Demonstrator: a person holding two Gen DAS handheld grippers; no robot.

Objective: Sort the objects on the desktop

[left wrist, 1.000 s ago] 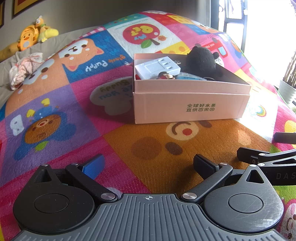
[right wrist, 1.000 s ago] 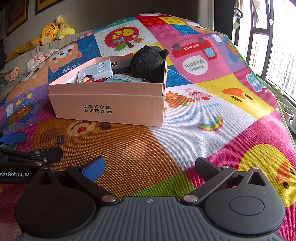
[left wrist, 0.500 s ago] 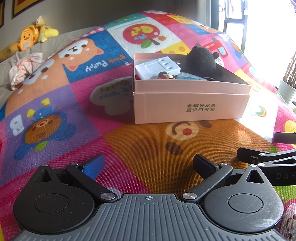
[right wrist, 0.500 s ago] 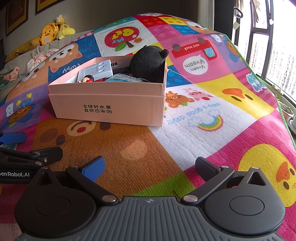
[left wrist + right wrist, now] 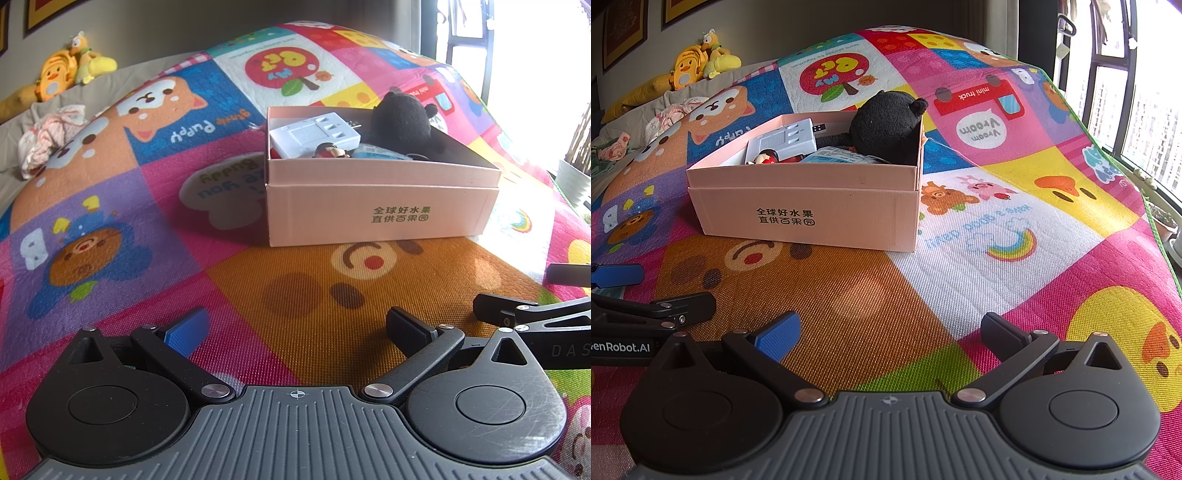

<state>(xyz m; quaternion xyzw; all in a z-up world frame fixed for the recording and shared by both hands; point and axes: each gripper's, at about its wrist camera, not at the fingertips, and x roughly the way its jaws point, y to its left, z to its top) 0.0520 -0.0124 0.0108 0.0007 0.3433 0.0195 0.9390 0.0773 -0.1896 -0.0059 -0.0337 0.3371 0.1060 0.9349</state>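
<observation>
While both sit low over the mat [image 5: 288,295]:
Left gripper [image 5: 295,328]: jaws wide, empty.
Right gripper [image 5: 890,330]: jaws wide, empty.
Box [image 5: 369,210]: upright, holding plush [image 5: 402,118], charger [image 5: 314,134].

A colourful play mat [image 5: 155,206] is spread across the floor. Beyond its far left corner, yellow plush toys [image 5: 698,62] are piled by the wall, crumpled cloth [image 5: 48,136] is heaped nearby, and framed pictures [image 5: 626,31] are hung above.
</observation>
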